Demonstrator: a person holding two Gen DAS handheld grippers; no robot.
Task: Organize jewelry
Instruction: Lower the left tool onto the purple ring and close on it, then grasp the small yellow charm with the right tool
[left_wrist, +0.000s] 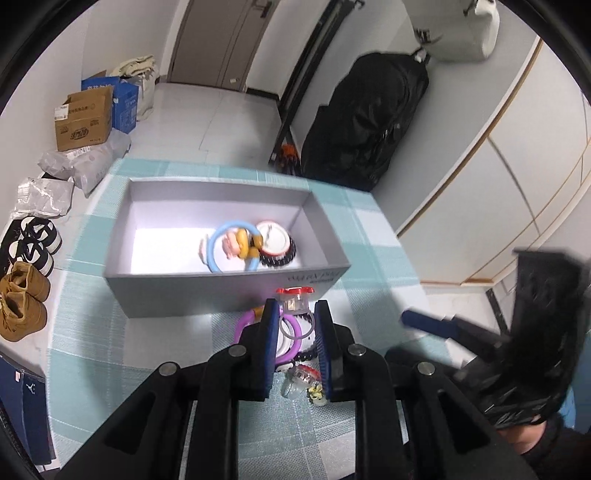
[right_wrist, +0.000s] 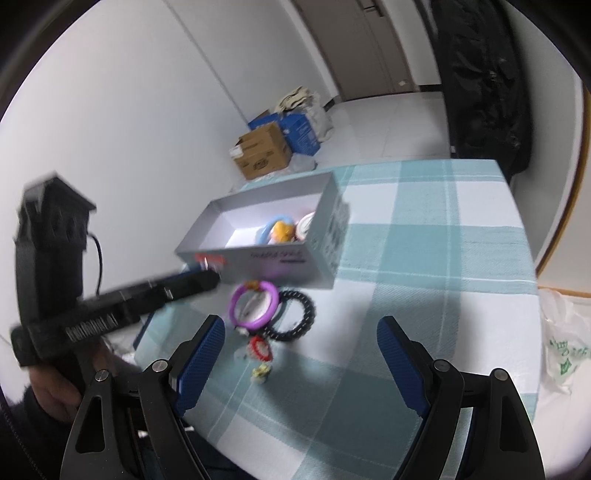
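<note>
Jewelry lies in two lots: some already in the grey box (left_wrist: 229, 291) (a blue ring (left_wrist: 221, 236), a yellow-and-pink piece, a red-rimmed round item), the rest loose on the checked desk (right_wrist: 424, 258) just in front of the box. Loose lot: purple bangle (right_wrist: 254, 303), black beaded bracelet (right_wrist: 293, 315) touching it, small red-lidded clear jar (right_wrist: 260, 349), tiny yellow trinket (right_wrist: 261, 372). Left hand-held gripper (left_wrist: 295, 332) hovers over the purple bangle, jaws narrowly parted, nothing pinched that I can see; a second red-lidded jar (left_wrist: 294, 297) stands beyond its tips, against the box. Right hand-held gripper (right_wrist: 301, 354) is spread wide, empty, nearer the desk edge. Judgement: all pieces light. Bangle looks rigid, smooth, likely slippery; take it across the band on one side, not through the middle. Beaded bracelet probably elastic and floppy; pinch a few beads. Jar may roll; grip the body below the lid.
</note>
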